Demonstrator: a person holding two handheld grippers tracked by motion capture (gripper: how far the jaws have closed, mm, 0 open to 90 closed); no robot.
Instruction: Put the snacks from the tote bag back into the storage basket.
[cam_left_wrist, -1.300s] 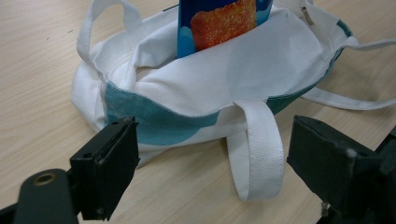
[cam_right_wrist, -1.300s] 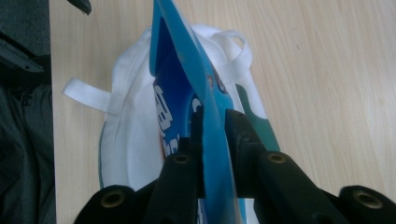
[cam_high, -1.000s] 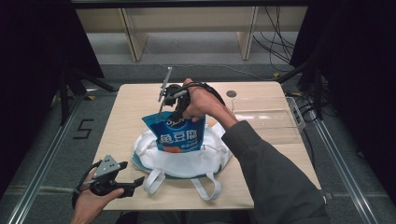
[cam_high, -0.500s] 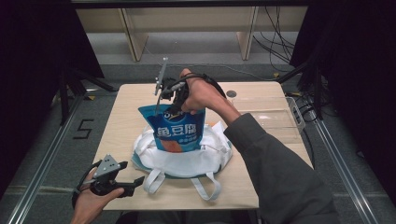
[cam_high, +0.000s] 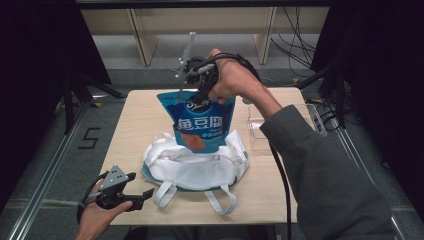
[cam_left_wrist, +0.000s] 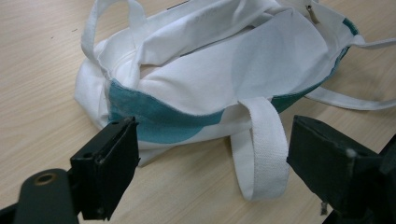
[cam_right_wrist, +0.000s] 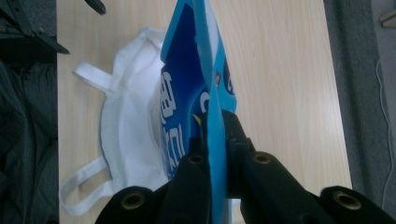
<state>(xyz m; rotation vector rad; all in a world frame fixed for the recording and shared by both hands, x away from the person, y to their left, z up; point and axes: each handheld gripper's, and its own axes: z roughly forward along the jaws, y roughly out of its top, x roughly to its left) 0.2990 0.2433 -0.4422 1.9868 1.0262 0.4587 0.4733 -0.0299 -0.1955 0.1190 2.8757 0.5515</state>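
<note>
My right tool (cam_high: 192, 87) is clamped on the top edge of the blue pouch (cam_high: 202, 125), so it hangs upright over the white tote (cam_high: 195, 167) mid-worktop. Left tool (cam_high: 137, 195), jaws apart, waits nr the front-left corner, aimed at the tote's rim.

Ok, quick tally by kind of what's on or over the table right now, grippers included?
Blue snack pouch: 1, pinched by the right gripper
White tote bag: 1
Clear plastic box: 1
Grippers: 2, counting the left gripper
Total: 5
</note>
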